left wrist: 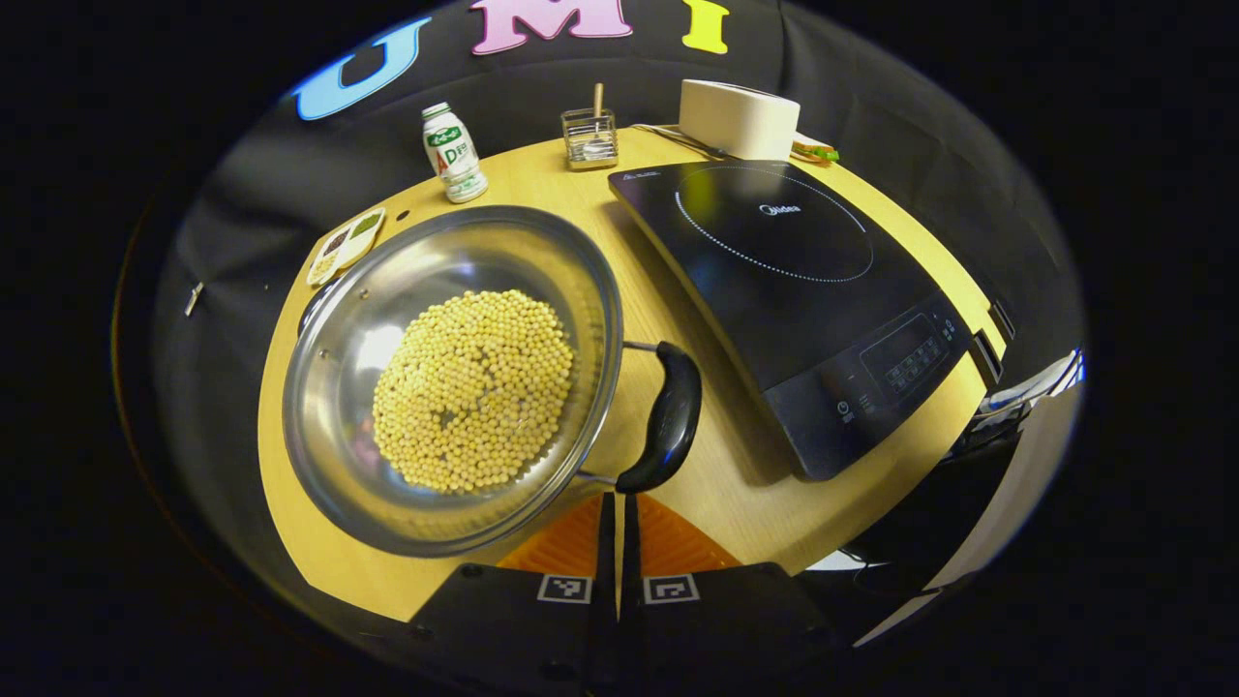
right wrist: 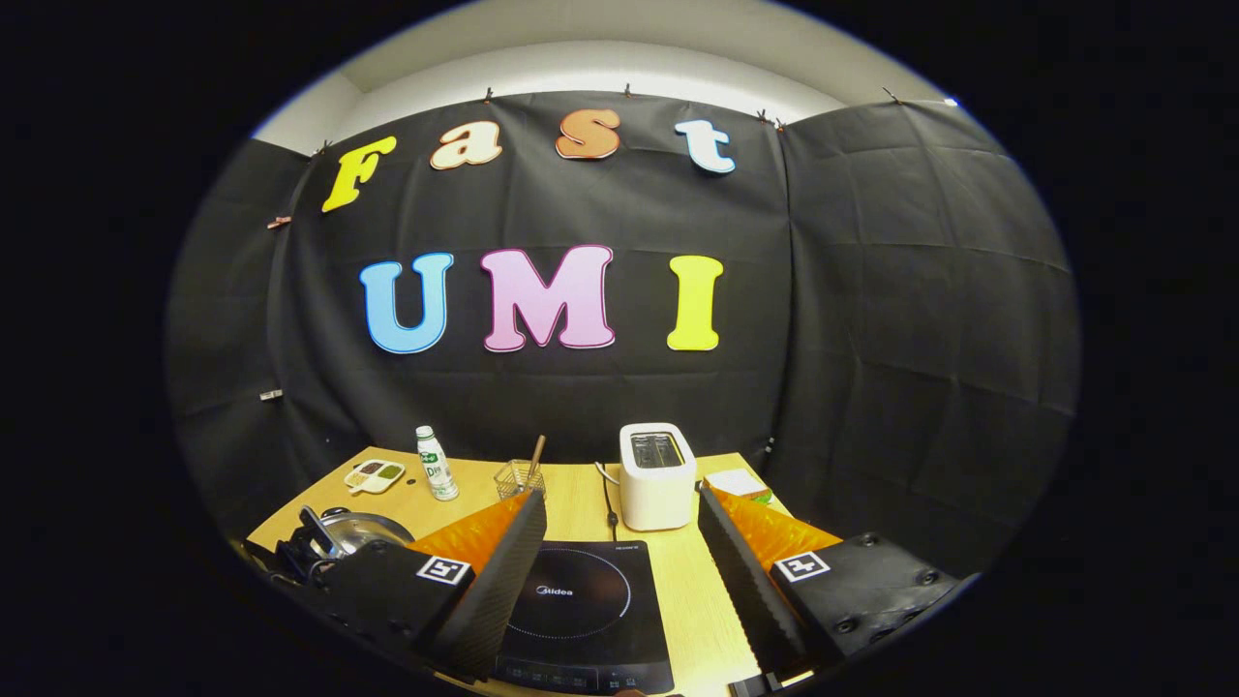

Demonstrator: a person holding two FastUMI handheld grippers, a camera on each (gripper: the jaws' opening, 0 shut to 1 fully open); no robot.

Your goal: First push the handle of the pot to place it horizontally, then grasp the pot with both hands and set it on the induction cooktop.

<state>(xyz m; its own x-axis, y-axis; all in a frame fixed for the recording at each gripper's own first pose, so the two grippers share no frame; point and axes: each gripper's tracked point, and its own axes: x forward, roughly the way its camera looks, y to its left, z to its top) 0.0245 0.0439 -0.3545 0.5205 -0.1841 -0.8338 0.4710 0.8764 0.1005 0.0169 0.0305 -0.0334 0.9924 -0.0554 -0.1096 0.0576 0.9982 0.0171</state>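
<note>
We're looking at a light wooden desk backed by black cloth. On its near left sits the steel pot, filled with pale yellow beans, its black handle pointing toward the induction cooktop, which lies flat just beside it on the right. Along the far edge we've got a small divided dish, an upright white bottle, a clear square holder with a stick in it, and a white toaster behind the cooktop. A flat pack lies right of the toaster.
</note>
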